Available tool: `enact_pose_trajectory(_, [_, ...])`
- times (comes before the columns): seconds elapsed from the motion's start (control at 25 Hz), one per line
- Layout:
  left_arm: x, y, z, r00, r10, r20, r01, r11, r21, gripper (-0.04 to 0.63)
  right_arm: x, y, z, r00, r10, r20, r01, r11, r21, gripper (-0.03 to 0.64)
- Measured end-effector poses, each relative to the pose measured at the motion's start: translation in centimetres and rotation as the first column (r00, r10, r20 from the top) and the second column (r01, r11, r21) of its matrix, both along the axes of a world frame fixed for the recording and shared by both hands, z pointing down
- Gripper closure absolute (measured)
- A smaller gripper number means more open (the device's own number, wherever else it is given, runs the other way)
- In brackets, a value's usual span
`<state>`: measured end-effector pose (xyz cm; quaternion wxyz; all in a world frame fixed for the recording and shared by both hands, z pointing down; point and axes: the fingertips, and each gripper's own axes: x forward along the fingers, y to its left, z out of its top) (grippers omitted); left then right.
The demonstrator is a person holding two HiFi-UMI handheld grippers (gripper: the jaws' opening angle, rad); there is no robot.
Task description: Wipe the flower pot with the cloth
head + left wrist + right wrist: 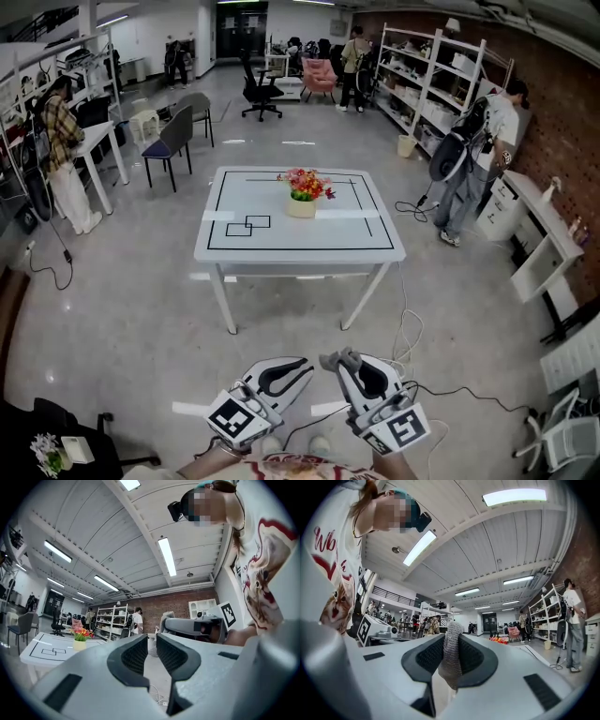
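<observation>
The cream flower pot (301, 207) with red and yellow flowers stands near the back of a white table (281, 246), far ahead of both grippers. It shows small in the left gripper view (79, 644), and only its flowers (498, 640) show in the right gripper view. My right gripper (339, 361) is low near my body, shut on a grey knitted cloth (451, 660) that sticks up between its pads. Beside it my left gripper (302, 366) has its jaws nearly together with nothing between them (150, 645).
Black tape lines mark the tabletop. Cables (409, 339) trail on the floor right of the table. A person (469, 159) stands by white shelves (427, 84) at right, another person (61, 155) at a desk at left. Chairs (173, 141) stand behind the table.
</observation>
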<state>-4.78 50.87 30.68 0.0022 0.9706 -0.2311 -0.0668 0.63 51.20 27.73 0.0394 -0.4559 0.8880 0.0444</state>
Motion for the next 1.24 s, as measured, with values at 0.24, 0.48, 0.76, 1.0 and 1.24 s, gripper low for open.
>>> enact_pose_trajectory(0.24, [0.7, 0.1, -1.3, 1.000, -0.022, 0.001, 0.022, 1.000, 0.021, 0.532, 0.6, -0.1, -1.5, 1.000, -0.015, -0.012, 0.015, 0.999, 0.029, 0.551])
enact_pose_trajectory(0.48, [1.5, -0.1, -1.2, 0.999, -0.046, 0.008, 0.046, 0.999, 0.009, 0.532, 1.6, 0.0, -1.7, 1.000, -0.024, -0.002, 0.024, 0.999, 0.036, 0.551])
enact_pose_trajectory(0.76, [2.5, -0.1, -1.2, 0.997, -0.068, 0.041, 0.068, 0.998, -0.002, 0.532, 2.4, 0.3, -2.0, 0.999, -0.044, 0.004, 0.043, 0.998, 0.046, 0.551])
enact_pose_trajectory(1.0, [3.6, 0.4, -1.5, 0.998, -0.052, 0.030, 0.051, 0.999, 0.009, 0.532, 3.5, 0.5, -2.2, 0.999, -0.040, 0.002, 0.040, 0.998, 0.055, 0.551])
enact_pose_trajectory(1.24, [5.6, 1.5, -0.9, 0.997, 0.019, 0.079, -0.019, 1.000, -0.003, 0.532, 4.9, 1.0, -2.3, 0.999, -0.031, 0.008, 0.031, 0.998, 0.052, 0.551])
